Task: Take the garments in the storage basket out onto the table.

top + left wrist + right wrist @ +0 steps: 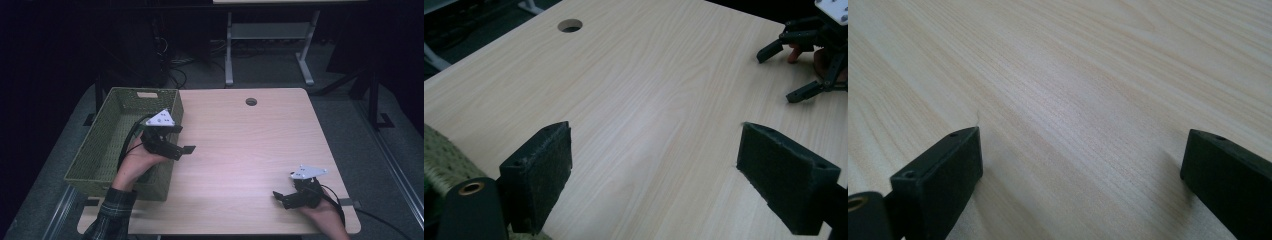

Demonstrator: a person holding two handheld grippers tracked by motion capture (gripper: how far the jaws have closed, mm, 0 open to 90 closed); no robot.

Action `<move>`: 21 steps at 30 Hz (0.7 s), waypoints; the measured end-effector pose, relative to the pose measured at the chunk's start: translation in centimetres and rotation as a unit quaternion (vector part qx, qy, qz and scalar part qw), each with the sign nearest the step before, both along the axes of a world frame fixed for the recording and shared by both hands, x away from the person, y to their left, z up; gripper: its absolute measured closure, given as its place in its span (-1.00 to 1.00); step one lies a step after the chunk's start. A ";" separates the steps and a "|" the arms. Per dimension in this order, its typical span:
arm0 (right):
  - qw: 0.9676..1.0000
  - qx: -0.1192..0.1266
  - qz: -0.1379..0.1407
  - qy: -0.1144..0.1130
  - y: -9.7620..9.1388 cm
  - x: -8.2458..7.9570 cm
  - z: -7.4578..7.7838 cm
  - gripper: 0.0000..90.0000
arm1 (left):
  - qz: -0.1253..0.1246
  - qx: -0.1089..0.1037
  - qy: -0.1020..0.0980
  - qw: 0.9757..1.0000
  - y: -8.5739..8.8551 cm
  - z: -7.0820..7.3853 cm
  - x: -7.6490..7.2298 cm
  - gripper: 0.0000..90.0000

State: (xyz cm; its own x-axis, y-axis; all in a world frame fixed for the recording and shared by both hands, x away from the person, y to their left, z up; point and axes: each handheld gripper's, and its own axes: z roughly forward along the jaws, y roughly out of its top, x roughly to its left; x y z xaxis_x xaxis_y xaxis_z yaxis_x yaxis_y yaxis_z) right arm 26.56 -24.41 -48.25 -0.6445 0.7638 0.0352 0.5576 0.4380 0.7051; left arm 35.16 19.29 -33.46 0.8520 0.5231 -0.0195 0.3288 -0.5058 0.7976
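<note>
At the counter's left edge sits a green woven basket, the thing nearest the left tongs, which hover just beside its right wall, jaws spread and empty. Farther right, the right tongs hang low over bare wood near the front edge, also spread apart and holding nothing. By my judgement, either nothing has begun or the work is finished. The pale wooden counter has a round cable hole; a dim room with grey floor lies around it.

Basket tag: pale patch on far rim, too small to read.
Grey plates: holes only, no print.
Table: no readable text, nos. or brand.
</note>
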 end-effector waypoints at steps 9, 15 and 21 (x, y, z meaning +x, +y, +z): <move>1.000 0.000 0.000 0.000 0.0 0.0 0.0 -0.93 | 0.025 -0.009 -0.003 1.000 2.3 0.6 0.3 -0.68; 1.000 0.000 0.000 0.000 0.0 0.0 0.0 -0.93 | 0.038 -0.018 -0.004 0.999 3.9 0.7 0.4 -0.58; 1.000 0.000 0.000 0.000 0.0 0.0 0.0 -0.93 | 0.056 -0.019 -0.003 0.998 5.5 0.7 0.6 -0.53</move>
